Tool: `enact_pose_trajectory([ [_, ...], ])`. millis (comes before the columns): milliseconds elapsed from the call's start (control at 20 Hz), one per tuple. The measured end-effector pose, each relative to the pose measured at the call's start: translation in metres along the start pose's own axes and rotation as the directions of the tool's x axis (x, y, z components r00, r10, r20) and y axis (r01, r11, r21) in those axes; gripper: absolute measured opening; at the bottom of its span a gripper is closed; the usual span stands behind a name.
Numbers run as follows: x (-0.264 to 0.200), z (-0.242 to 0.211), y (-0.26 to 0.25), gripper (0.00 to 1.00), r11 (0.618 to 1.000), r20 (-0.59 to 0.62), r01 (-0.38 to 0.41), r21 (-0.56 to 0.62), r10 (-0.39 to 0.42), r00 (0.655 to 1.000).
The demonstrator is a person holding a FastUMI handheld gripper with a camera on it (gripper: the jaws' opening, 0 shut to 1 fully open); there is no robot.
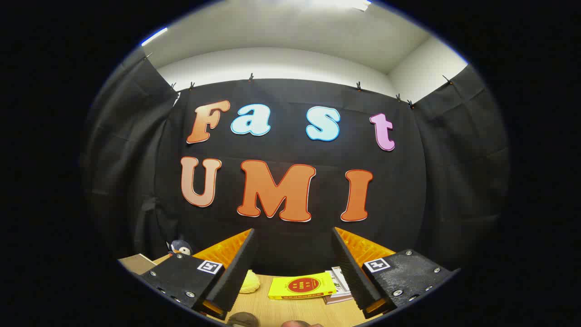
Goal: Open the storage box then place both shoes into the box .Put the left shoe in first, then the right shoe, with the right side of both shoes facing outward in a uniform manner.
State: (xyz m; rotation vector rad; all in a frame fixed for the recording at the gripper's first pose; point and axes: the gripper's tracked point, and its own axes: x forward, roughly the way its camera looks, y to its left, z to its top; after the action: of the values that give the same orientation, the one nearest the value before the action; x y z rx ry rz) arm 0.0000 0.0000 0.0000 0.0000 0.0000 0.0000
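Observation:
My gripper (292,243) is held up high and looks out at the booth's black cloth wall. Its two fingers (236,268) stand wide apart, open, with nothing between them. They carry black foam pads and orange backs. Far below them lies a wooden table (299,311). At the table's near edge, under the fingers, two dark rounded shapes (243,319) peek in; I cannot tell what they are.
On the table beyond the fingers lies a yellow book (302,286) with a red disc on its cover, partly on top of a white book (341,290). A pale yellow soft object (249,281) sits by the left finger. A small penguin toy (180,247) stands at the far left.

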Motion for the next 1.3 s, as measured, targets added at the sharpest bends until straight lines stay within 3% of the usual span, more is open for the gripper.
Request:
enact_pose_trajectory([
  [150,0.0,-0.003,0.011,0.97,0.999,-0.001,-0.033,-0.024,0.033,0.999],
  [450,-0.003,-0.011,0.017,0.97,0.998,-0.008,-0.024,-0.059,0.023,1.0],
  [800,-0.004,-0.008,0.023,0.97,0.998,0.02,-0.055,-0.029,0.056,0.998],
  [1000,-0.012,-0.031,0.057,0.97,0.98,-0.043,-0.192,0.043,0.194,0.98],
  [1300,-0.01,-0.071,0.099,0.98,0.935,-0.13,-0.321,0.148,0.34,0.931],
])
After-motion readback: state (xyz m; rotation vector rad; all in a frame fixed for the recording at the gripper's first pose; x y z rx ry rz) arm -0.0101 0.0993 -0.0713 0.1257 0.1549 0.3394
